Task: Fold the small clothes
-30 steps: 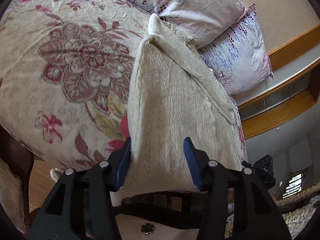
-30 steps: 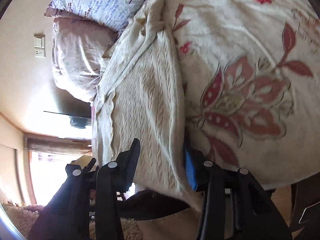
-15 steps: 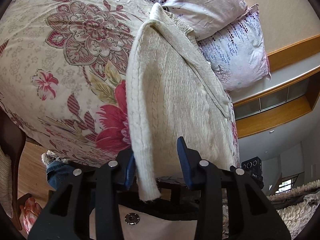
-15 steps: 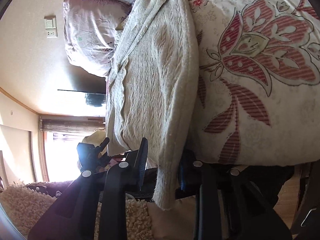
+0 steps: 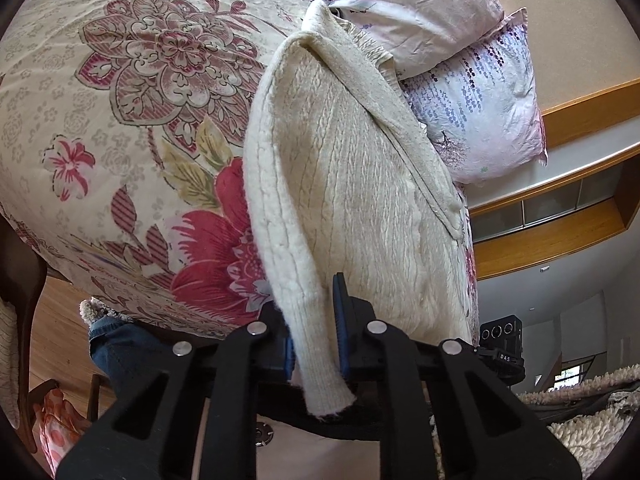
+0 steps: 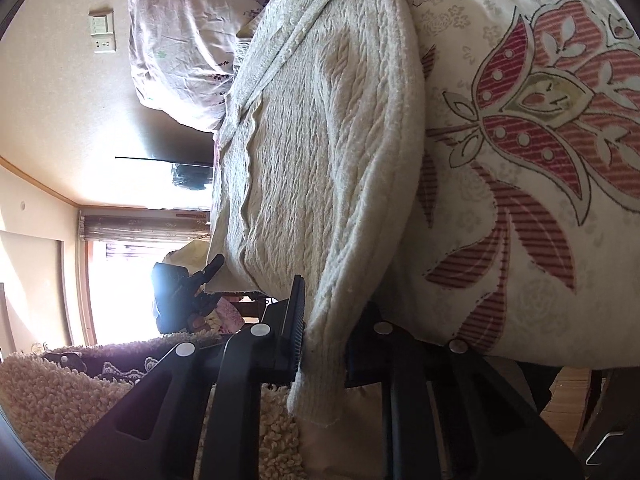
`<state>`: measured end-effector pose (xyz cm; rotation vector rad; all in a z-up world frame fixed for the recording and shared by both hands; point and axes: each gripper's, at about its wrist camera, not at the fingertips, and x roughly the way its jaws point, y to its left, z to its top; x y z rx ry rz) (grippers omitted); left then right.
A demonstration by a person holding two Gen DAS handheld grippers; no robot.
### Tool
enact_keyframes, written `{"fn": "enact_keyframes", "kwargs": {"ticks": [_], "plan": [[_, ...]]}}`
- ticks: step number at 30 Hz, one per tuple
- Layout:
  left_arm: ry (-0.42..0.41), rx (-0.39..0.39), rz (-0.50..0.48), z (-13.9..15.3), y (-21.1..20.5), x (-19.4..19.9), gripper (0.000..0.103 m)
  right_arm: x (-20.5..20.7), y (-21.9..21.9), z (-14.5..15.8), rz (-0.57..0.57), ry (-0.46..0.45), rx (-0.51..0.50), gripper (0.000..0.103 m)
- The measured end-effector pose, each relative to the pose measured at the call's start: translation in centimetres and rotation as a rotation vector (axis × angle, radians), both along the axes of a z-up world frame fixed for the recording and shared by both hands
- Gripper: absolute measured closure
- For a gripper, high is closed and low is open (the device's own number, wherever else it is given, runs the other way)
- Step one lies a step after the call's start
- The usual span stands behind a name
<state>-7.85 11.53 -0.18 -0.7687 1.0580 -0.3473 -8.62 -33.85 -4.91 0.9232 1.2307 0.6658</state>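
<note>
The left gripper point(image 5: 314, 334) is seen with its jaws just closed onto a hanging corner of the cream cable-knit sweater point(image 5: 352, 184); the blue pads press the knit from both sides, and a short tail of fabric dangles below them. The right gripper point(image 6: 324, 336) has likewise just been closing, and its jaws pinch the opposite near corner of the same garment.

From both grips the sweater's long axis runs straight away, up over the floral bedspread point(image 5: 132, 92) toward the lilac-printed pillows point(image 5: 476, 92), where its far end is bunched against them. The near hem is thus held at two points, one per hand, neither hand clearly nearer the far end. A fold is judged to call for the hem being carried forward along that axis toward the pillows.
</note>
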Motion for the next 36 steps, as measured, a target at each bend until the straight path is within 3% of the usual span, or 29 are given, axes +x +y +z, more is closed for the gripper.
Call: {"fn": "enact_keyframes", "kwargs": {"ticks": [5,13,20,36], "plan": [[-0.024,-0.008,-0.032,0.6,-0.2,0.8,0.095,-0.2,-0.2,0.0,0.010,-0.016,-0.002,0.094],[-0.134,-0.064,-0.030,3.5,0.7,3.5,0.098,1.1,-1.4,2.8,-0.071,-0.135,0.067,0.095],[-0.204,-0.045,-0.043,5.4,0.7,6.6,0.098,2.6,-2.0,4.3,-0.130,-0.192,0.070,0.095],[-0.362,-0.093,-0.039,8.8,0.9,15.5,0.098,8.0,-3.3,8.8,-0.293,-0.365,0.060,0.095]]}}
